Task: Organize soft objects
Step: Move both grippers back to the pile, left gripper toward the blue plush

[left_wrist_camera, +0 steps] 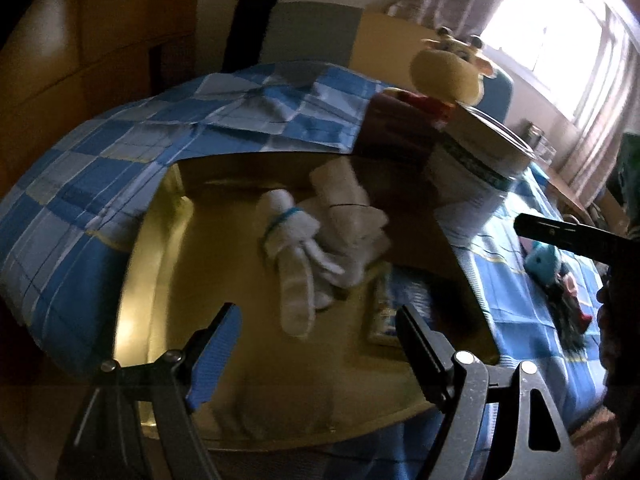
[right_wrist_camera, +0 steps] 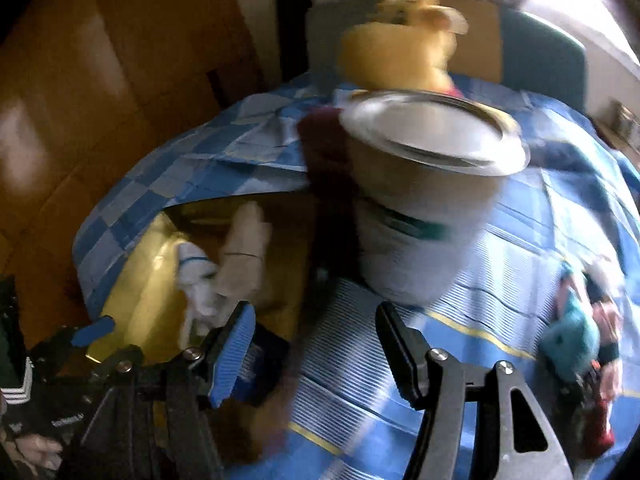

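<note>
Where right view blurs: crisp socks [left_wrist_camera: 316, 236].

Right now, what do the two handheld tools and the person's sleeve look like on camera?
Both are dark grey metal scissor-style frames with round silver pivot bolts. On the left tool and on the right tool alike, one finger carries a ribbed blue rubber pad and the other finger is plain black. The right view also catches a dark sleeve with white stripes at the lower left edge. No cables show.
</note>
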